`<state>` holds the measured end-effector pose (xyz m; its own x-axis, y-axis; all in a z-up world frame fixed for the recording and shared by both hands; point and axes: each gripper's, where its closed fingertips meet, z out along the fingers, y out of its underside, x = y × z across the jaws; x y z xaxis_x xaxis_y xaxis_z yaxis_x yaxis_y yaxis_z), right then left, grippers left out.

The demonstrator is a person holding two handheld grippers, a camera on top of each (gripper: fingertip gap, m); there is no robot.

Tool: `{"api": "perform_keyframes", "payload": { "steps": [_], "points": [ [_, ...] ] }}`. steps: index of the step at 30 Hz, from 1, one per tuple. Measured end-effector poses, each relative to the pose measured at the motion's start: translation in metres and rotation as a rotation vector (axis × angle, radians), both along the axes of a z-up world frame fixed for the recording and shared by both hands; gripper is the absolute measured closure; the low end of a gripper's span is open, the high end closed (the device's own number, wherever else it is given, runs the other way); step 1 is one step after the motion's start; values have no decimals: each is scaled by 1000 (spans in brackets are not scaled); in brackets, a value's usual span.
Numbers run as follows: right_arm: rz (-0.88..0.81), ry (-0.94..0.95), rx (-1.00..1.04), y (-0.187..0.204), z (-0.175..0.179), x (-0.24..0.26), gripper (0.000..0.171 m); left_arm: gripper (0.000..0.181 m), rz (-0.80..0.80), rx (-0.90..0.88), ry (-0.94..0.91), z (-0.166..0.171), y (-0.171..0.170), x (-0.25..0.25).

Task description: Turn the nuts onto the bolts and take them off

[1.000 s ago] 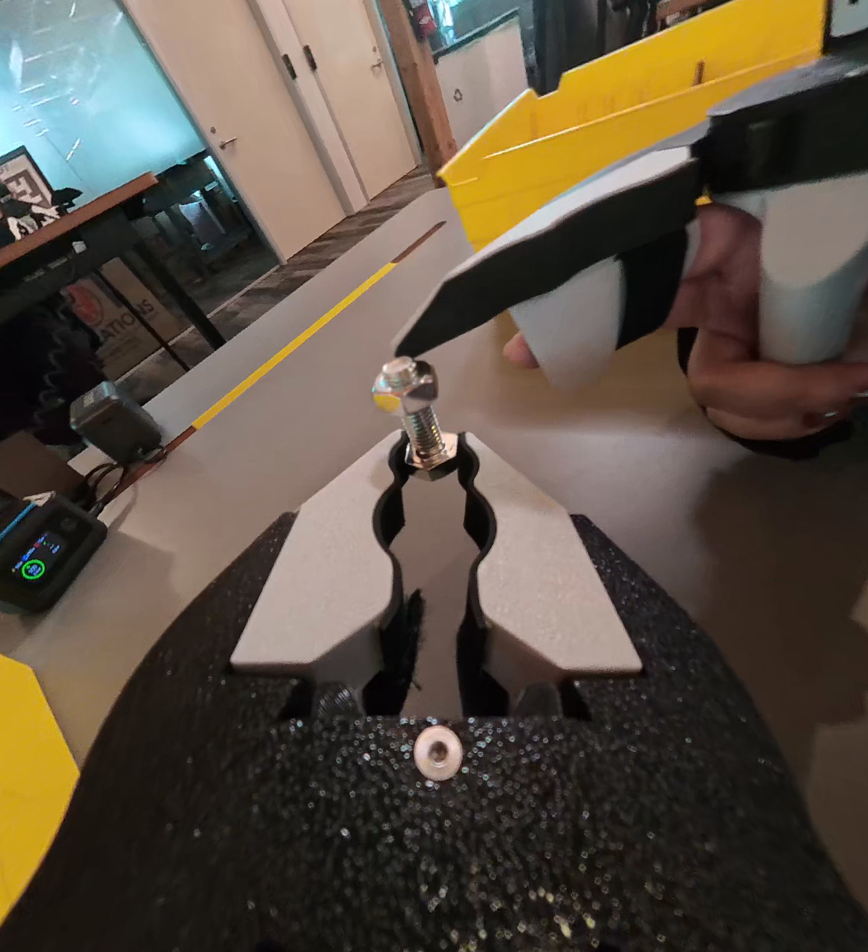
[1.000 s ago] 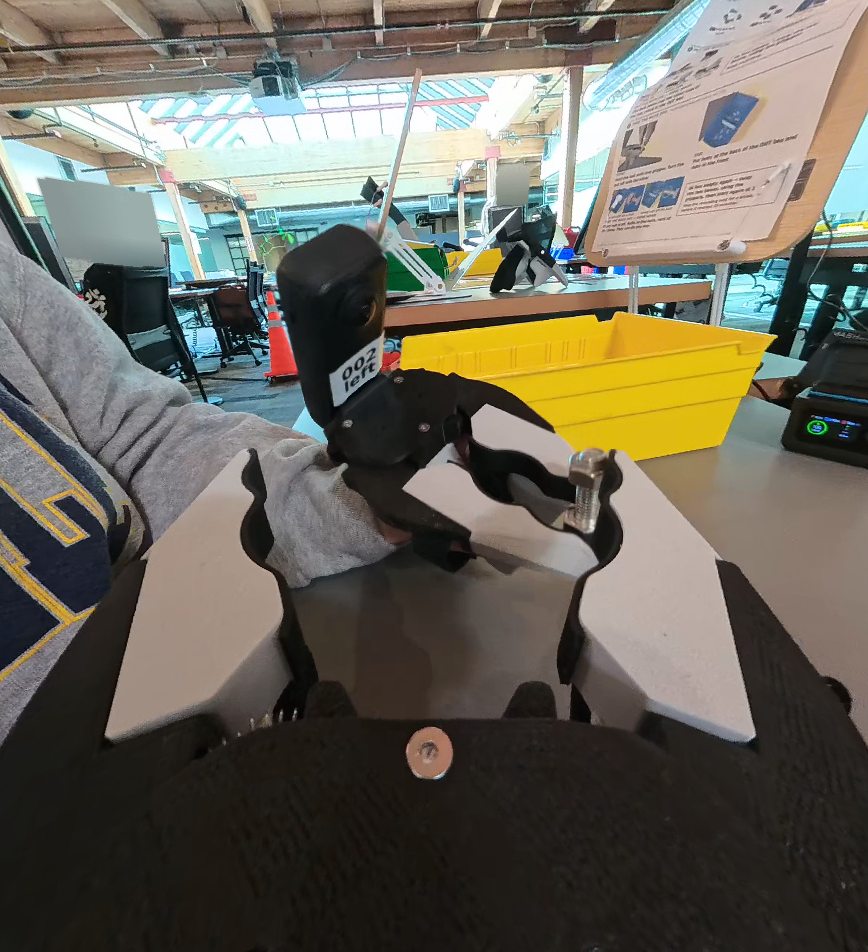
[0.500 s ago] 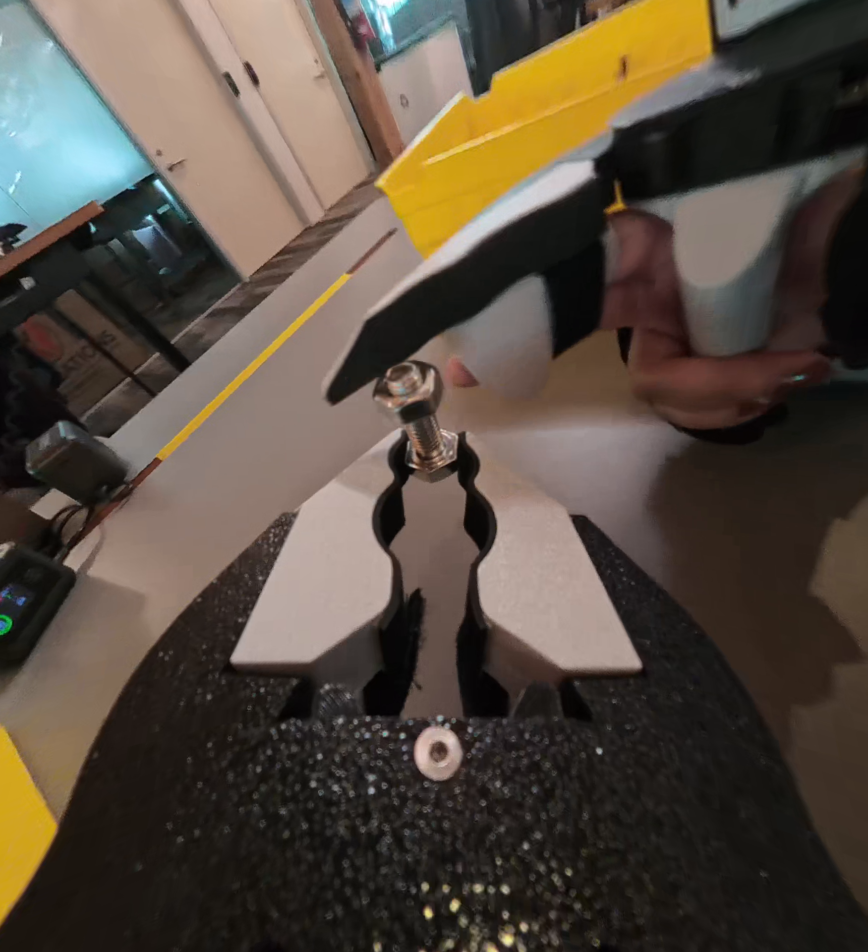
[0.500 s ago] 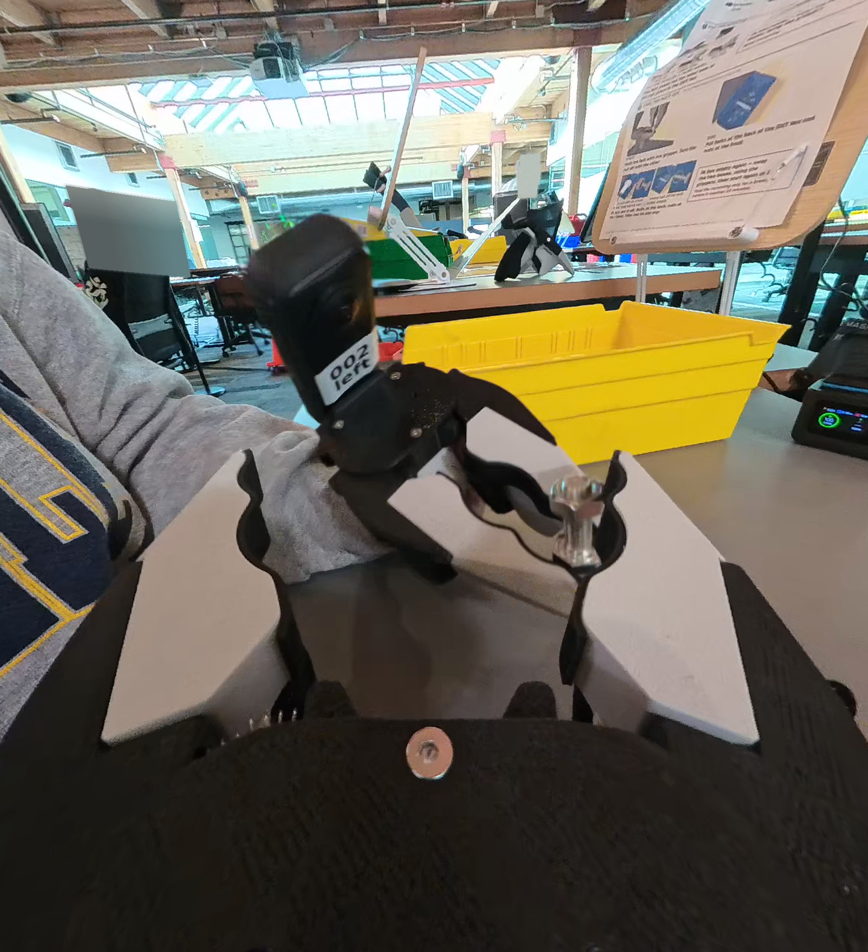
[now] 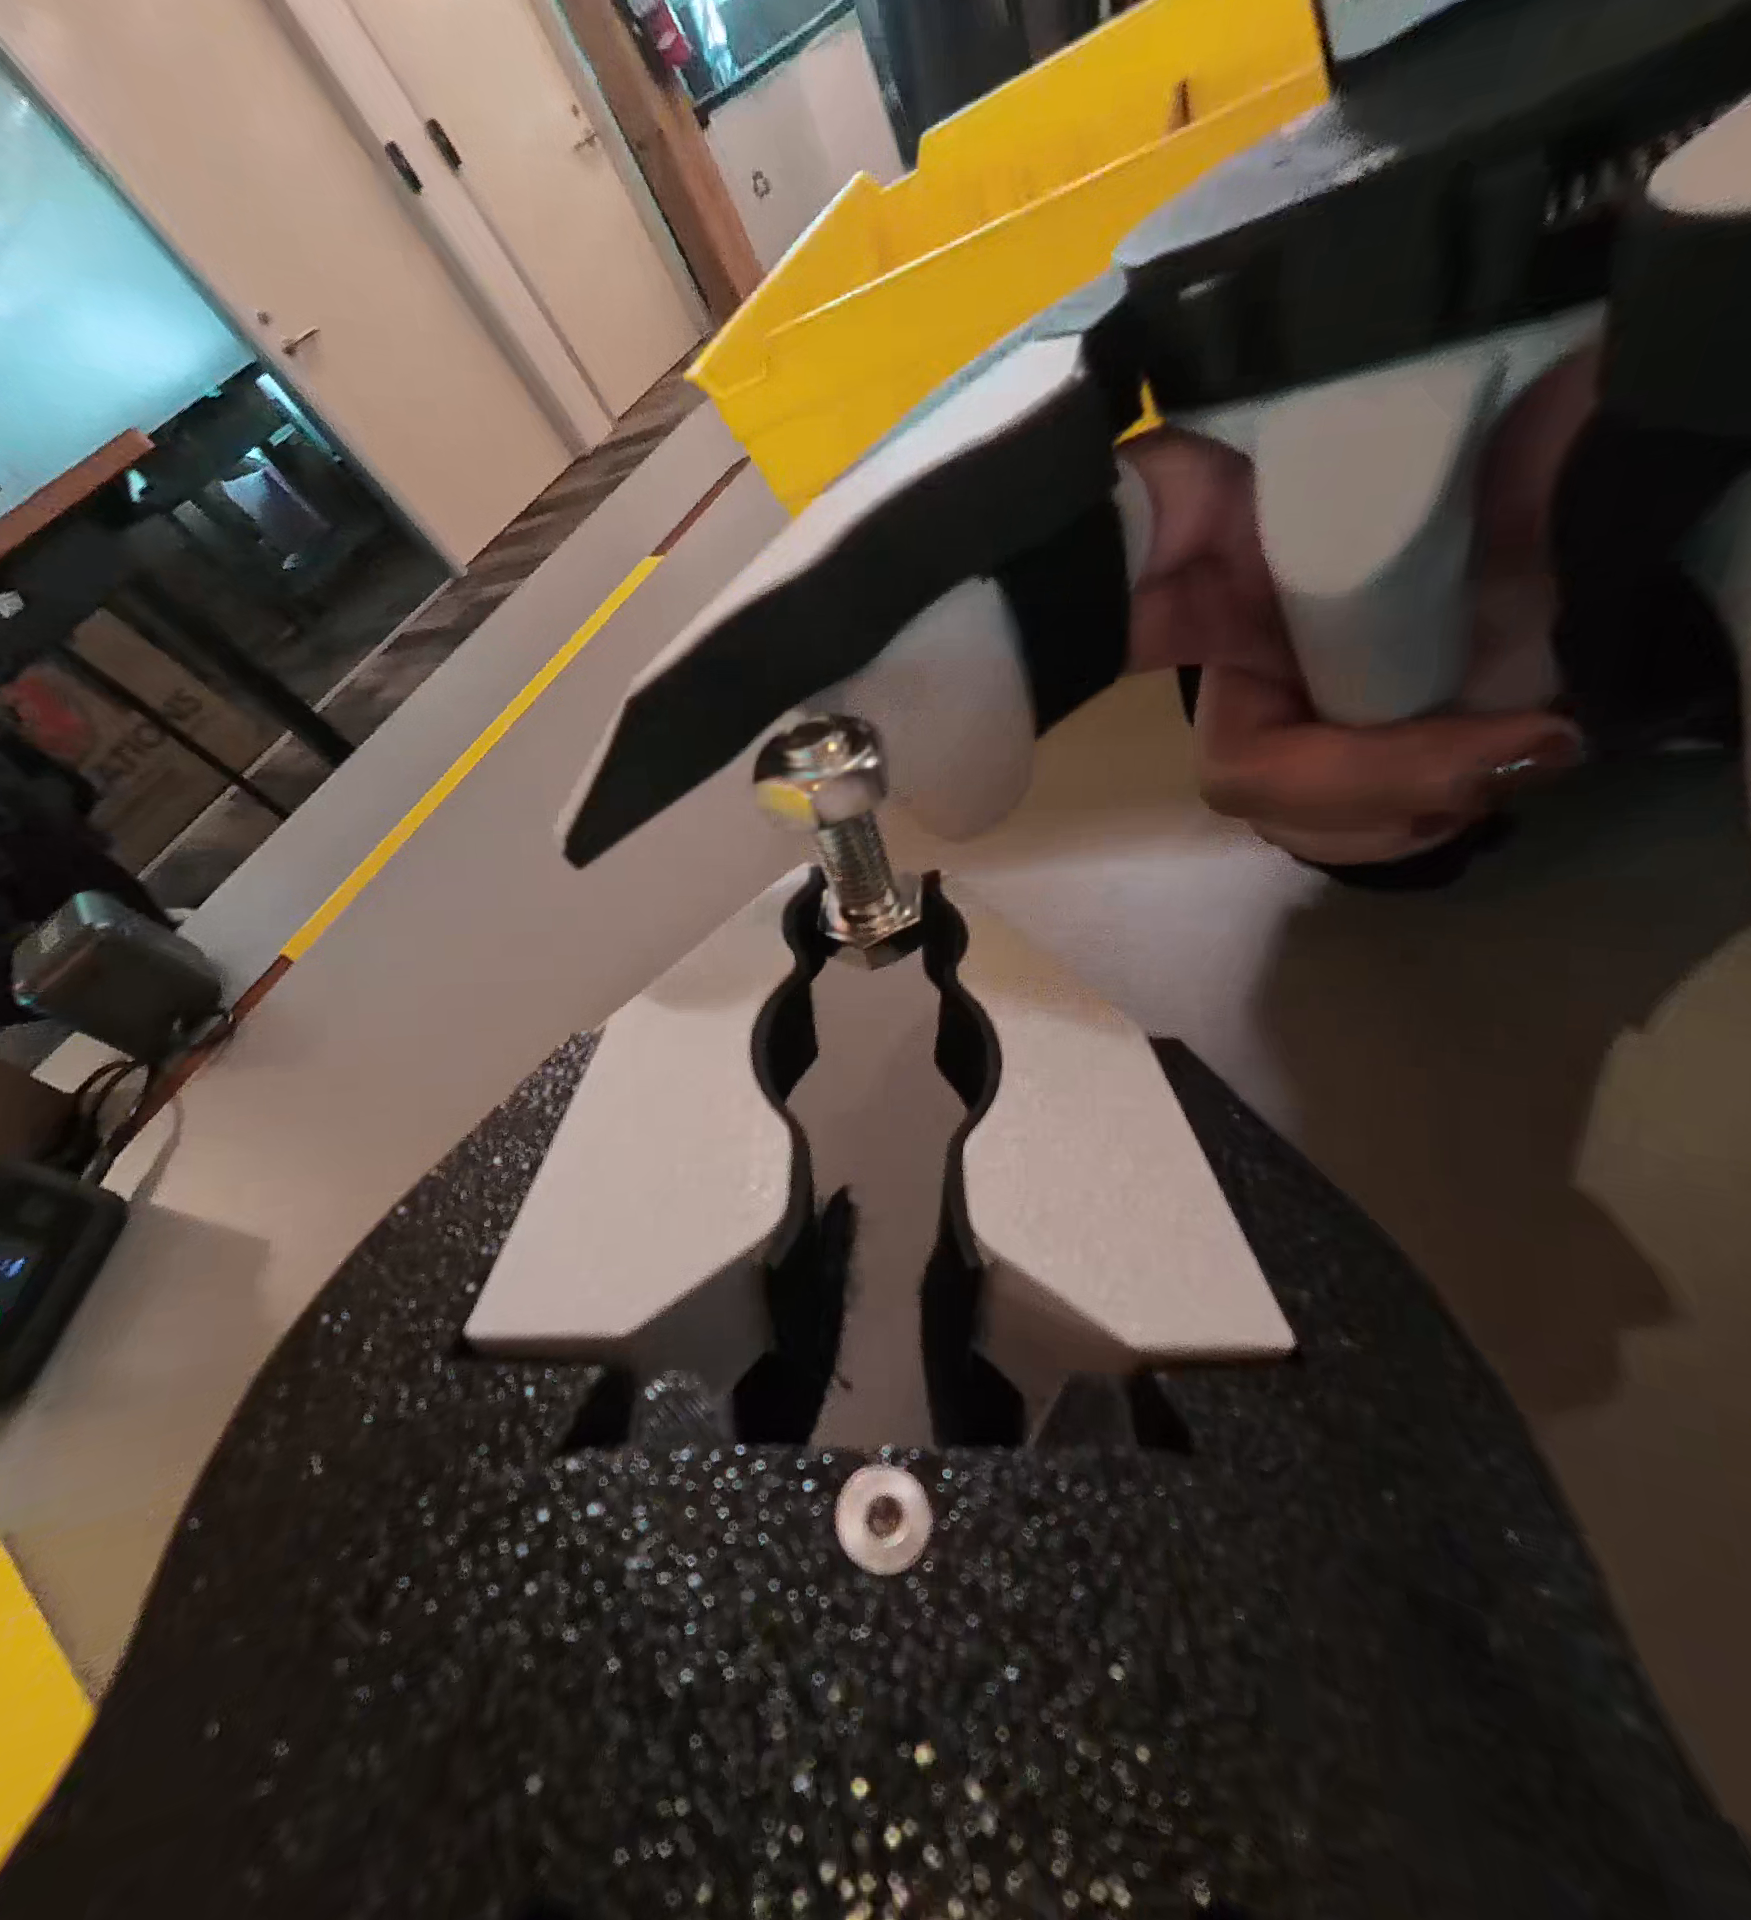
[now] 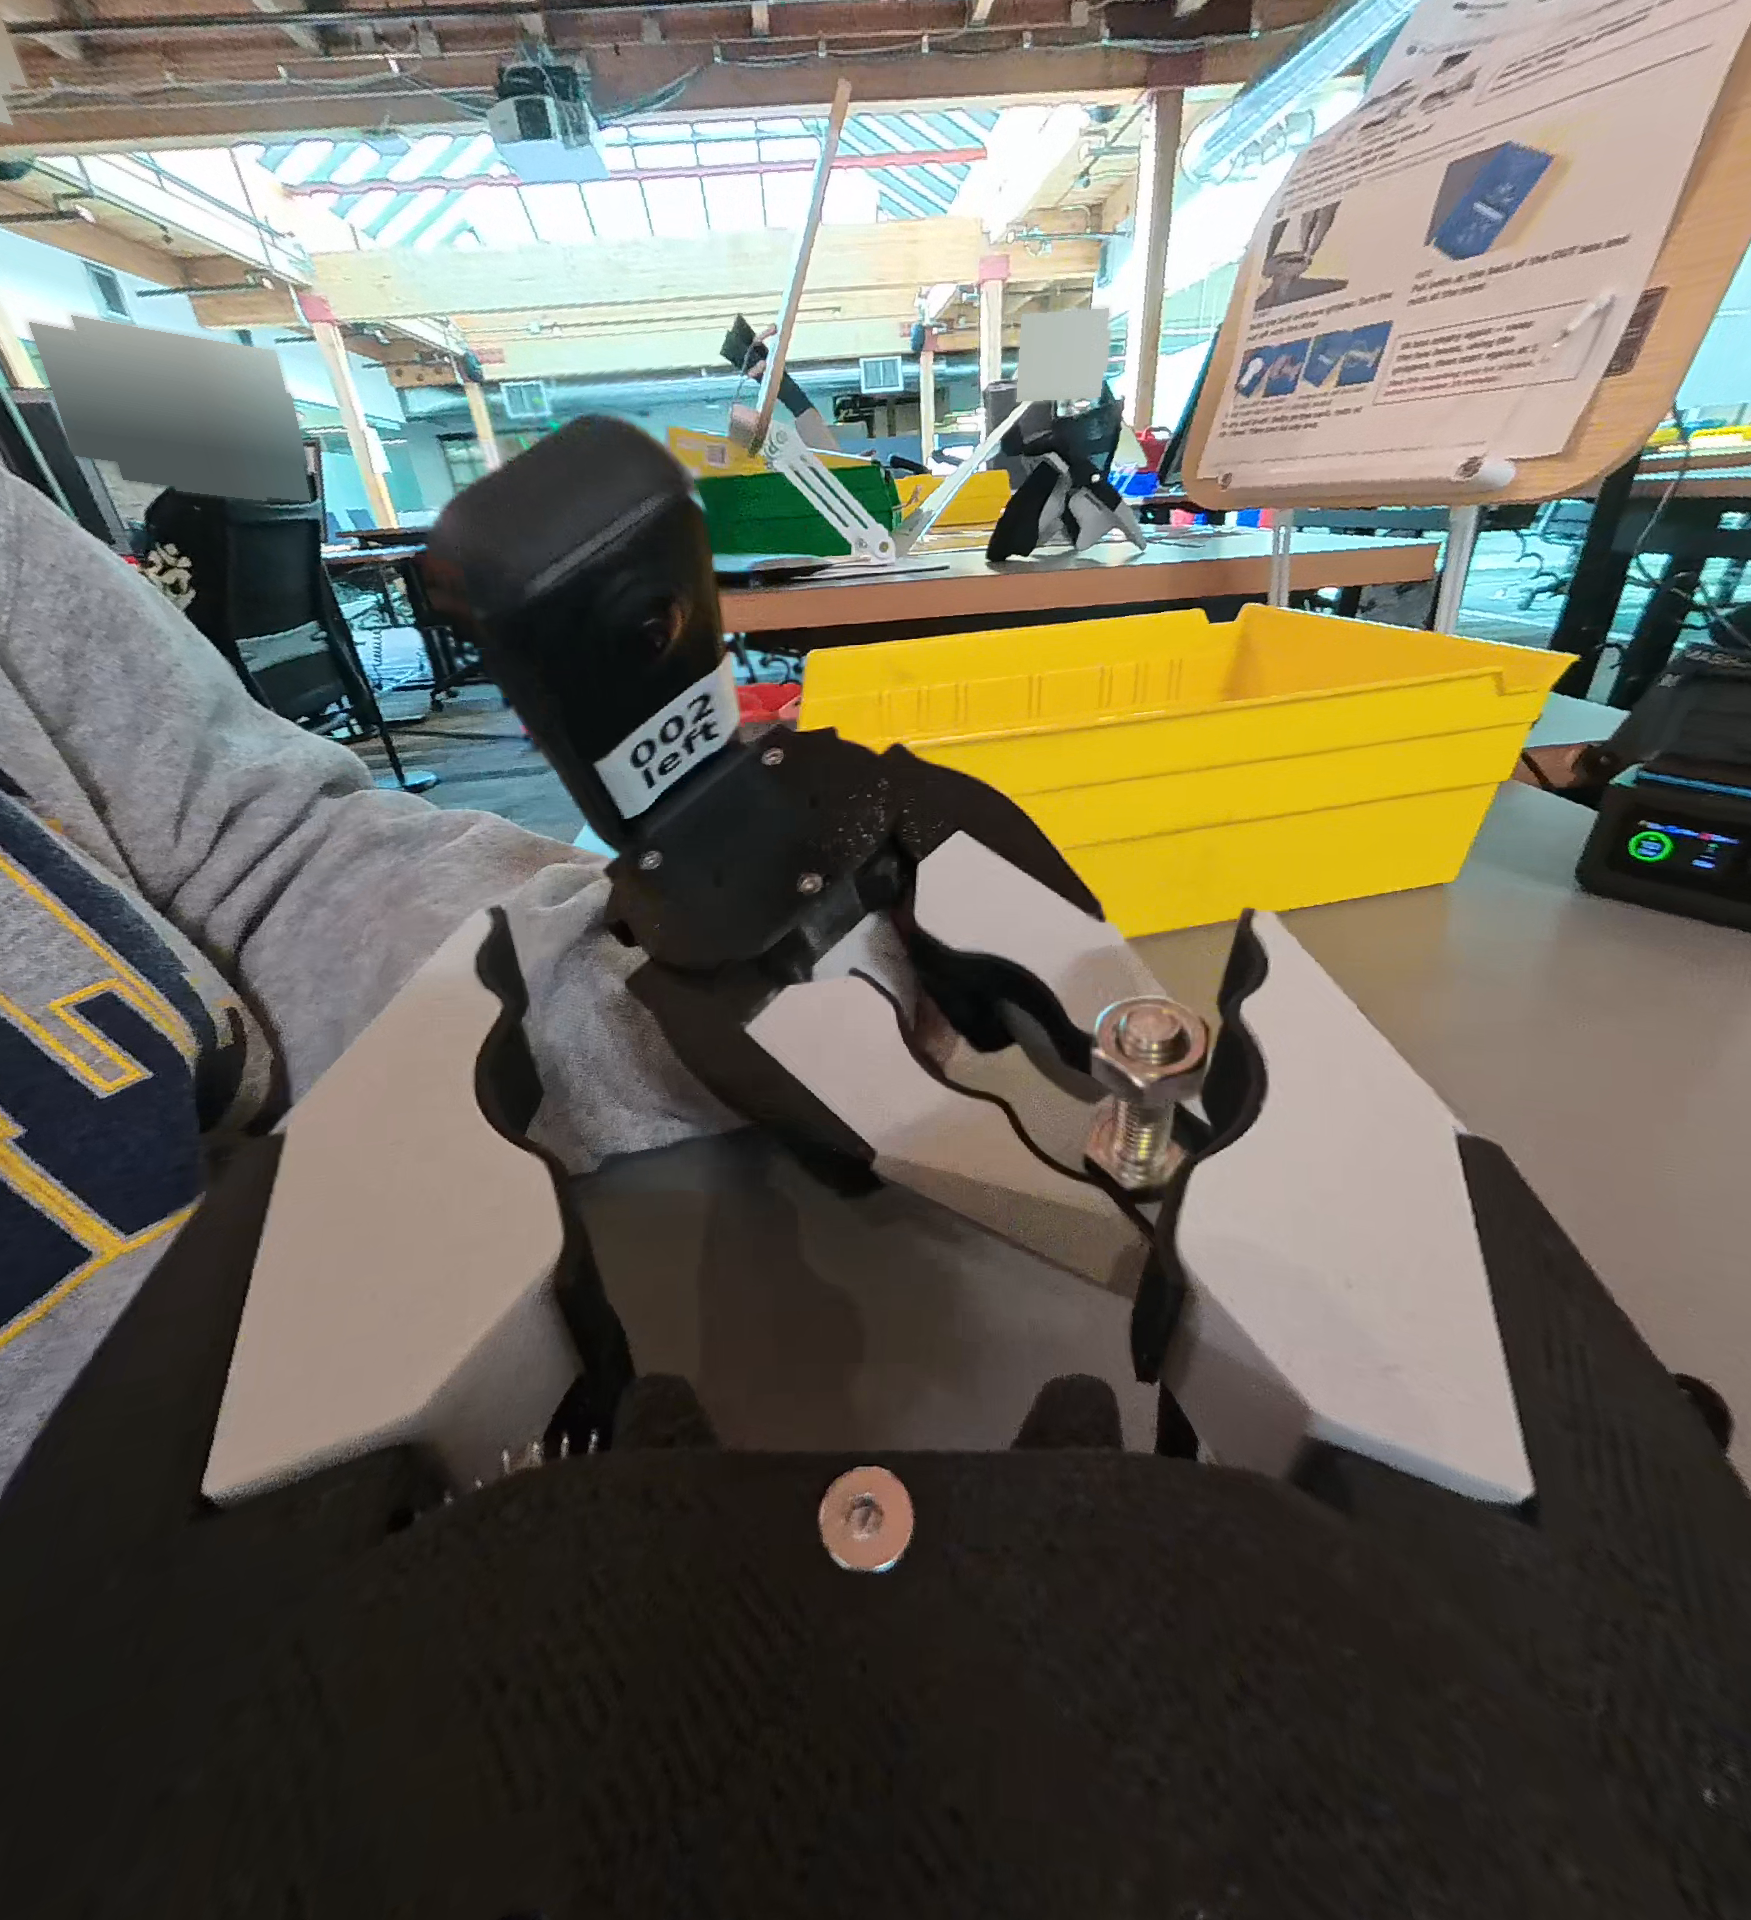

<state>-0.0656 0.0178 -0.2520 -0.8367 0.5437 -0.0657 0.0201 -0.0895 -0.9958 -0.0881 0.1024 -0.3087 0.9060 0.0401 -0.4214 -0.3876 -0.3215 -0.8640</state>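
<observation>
The left tongs [image 5: 866,914] clench the upright bolt [image 6: 1141,1122] by its head; the right tongs [image 6: 871,1049], spread wide, straddle its nut [image 6: 1148,1060], nearer the right-hand finger.

Each claw has a black, grainy, glitter-flecked body with one silver screw at its centre and two pale grey wedge fingers with wavy black inner pads. The left claw [image 5: 866,914] carries a black camera pod with a white label. The right claw [image 6: 871,1091] looks the same. The person wears a grey sweatshirt sleeve [image 6: 227,790] with navy, yellow-outlined lettering.
</observation>
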Motion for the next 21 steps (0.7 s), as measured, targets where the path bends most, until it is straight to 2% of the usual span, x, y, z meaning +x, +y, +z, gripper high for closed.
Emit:
{"api": "perform_keyframes", "payload": {
  "steps": [2,5,8,11,14,15,17,21],
  "points": [
    [-23,7,-6,5,2,-2,40,166,55,19,-21,3,-2,-10],
    [-37,9,-19,9,5,-3,41,166,161,88,-148,9,-12,-34],
    [-27,-1,-8,7,2,-3,41,166,187,101,-162,10,-14,-39],
    [-12,-5,-6,3,0,-2,39,166,141,71,-121,7,-9,-29],
    [10,-2,-13,1,1,1,38,166,-49,47,-70,5,2,5],
    [4,-5,-9,2,-1,-1,38,166,-44,23,-40,1,3,6],
    [-9,-4,-9,4,-1,-2,38,166,30,7,-17,0,2,-5],
    [-22,3,-7,6,0,-3,39,165,182,101,-179,10,-13,-40]
  ]
}}
